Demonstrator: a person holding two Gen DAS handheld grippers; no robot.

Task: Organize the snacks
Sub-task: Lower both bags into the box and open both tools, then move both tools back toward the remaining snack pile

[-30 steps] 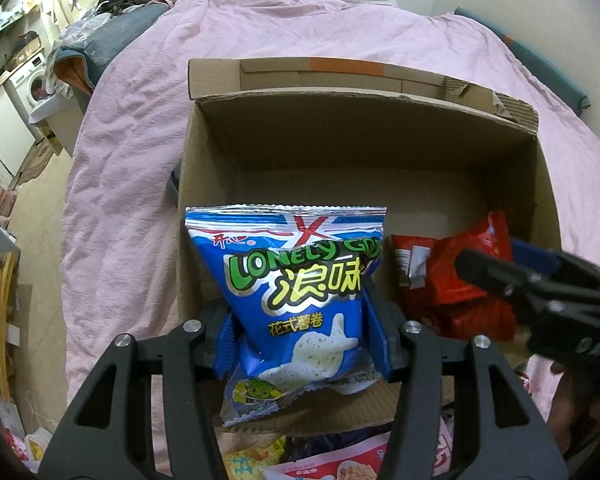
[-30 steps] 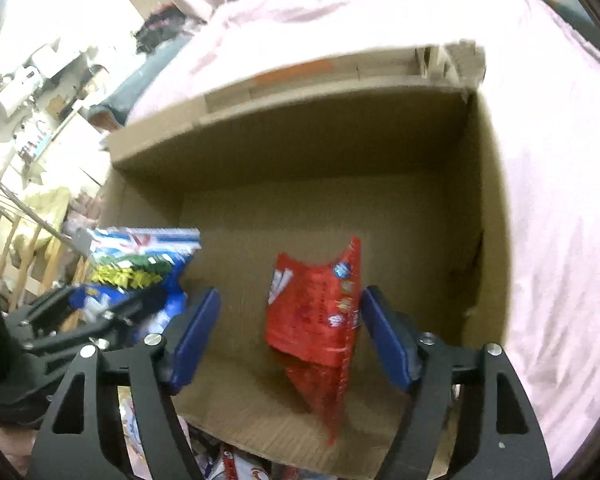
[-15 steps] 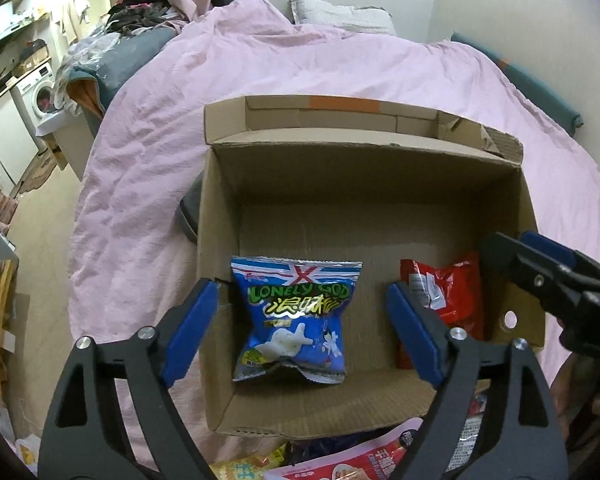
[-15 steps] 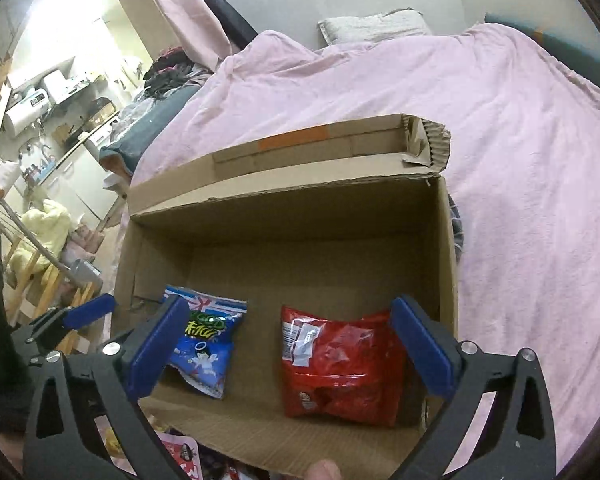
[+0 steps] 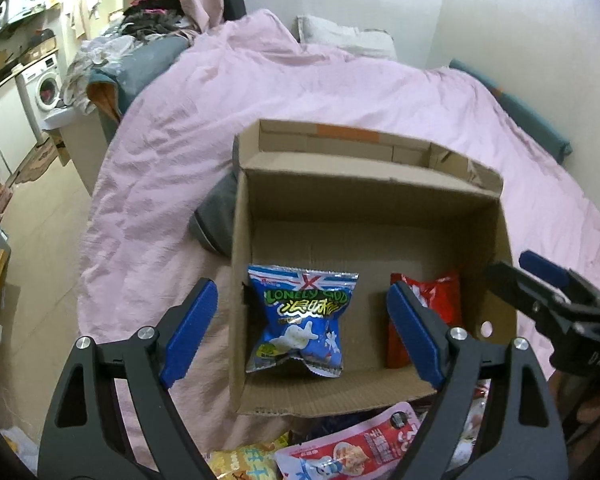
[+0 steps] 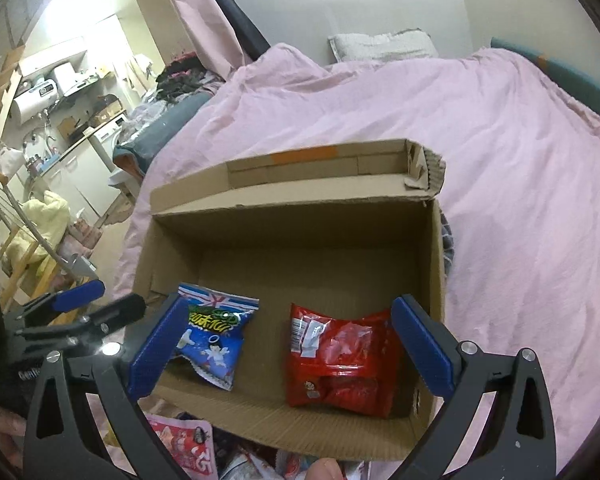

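An open cardboard box [image 5: 364,184] stands on a pink bed; it also shows in the right wrist view [image 6: 300,216]. A blue Lonely God snack bag [image 5: 300,320] lies on the box floor at the left, also in the right wrist view [image 6: 216,340]. A red snack bag [image 6: 336,356] lies at the right, partly hidden by my finger in the left wrist view [image 5: 440,300]. My left gripper [image 5: 300,332] is open and empty above the box's near edge. My right gripper [image 6: 288,344] is open and empty too. Each gripper shows in the other's view.
More snack packets lie in front of the box: a pink one [image 5: 348,448] and a yellow one [image 5: 244,460]. A grey item [image 5: 212,220] lies against the box's left wall. The pink duvet [image 5: 340,88] spreads all around. Floor and a washing machine [image 5: 44,84] lie to the left.
Both grippers opened and let go of their bags, which now lie in the box. Both grippers pulled back and up from the box.
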